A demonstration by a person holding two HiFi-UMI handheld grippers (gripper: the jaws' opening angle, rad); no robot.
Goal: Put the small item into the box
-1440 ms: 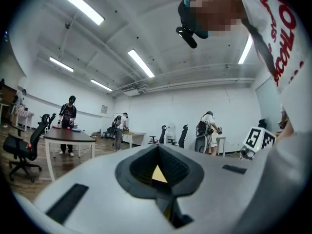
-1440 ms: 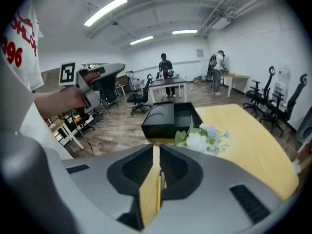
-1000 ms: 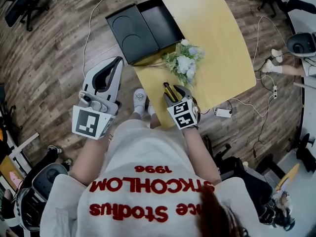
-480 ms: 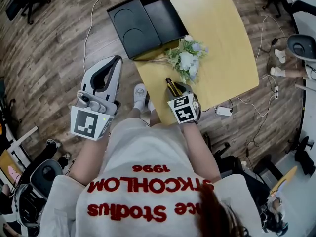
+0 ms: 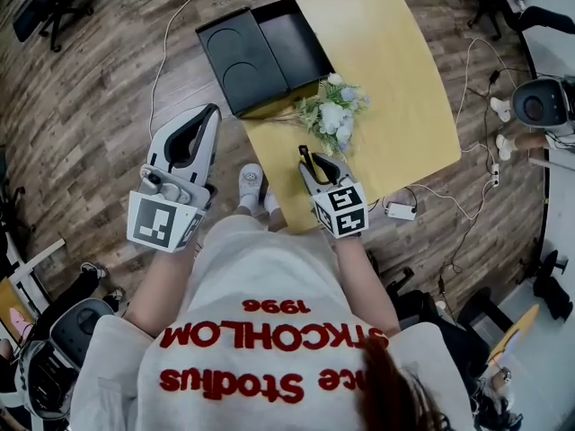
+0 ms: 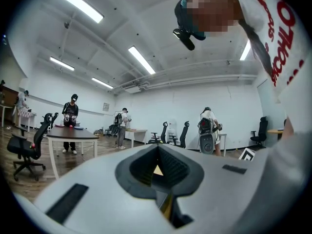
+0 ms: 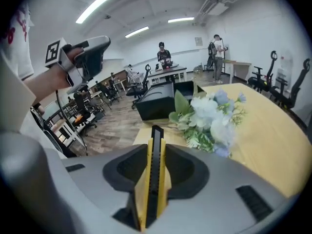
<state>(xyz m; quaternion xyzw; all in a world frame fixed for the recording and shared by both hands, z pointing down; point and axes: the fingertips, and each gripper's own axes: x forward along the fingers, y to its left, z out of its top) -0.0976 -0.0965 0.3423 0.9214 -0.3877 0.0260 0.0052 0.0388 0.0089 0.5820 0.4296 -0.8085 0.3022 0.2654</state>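
Observation:
A yellow and black utility knife (image 5: pixel 306 162) (image 7: pixel 155 165) stands upright between the jaws of my right gripper (image 5: pixel 312 165) (image 7: pixel 155 152), which is shut on it over the near edge of the yellow table (image 5: pixel 395 70). Beyond it lies a bunch of white and pale blue flowers (image 5: pixel 334 115) (image 7: pixel 209 118). The open black box (image 5: pixel 292 39) (image 7: pixel 161 101) sits at the table's far left corner, with its black lid (image 5: pixel 235 61) beside it. My left gripper (image 5: pixel 208 115) (image 6: pixel 158 155) (image 7: pixel 90 57) hangs off the table to the left, jaws together and holding nothing.
A white adapter (image 5: pixel 400 209) and its cable lie on the wooden floor by the table's near right side. The person's shoes (image 5: pixel 252 185) stand at the near table edge. Office chairs (image 7: pixel 280 79) and several people (image 6: pixel 70 123) are spread round the room.
My right gripper has shifted slightly right and back toward the person, with the knife between its jaws. The left gripper has hardly moved.

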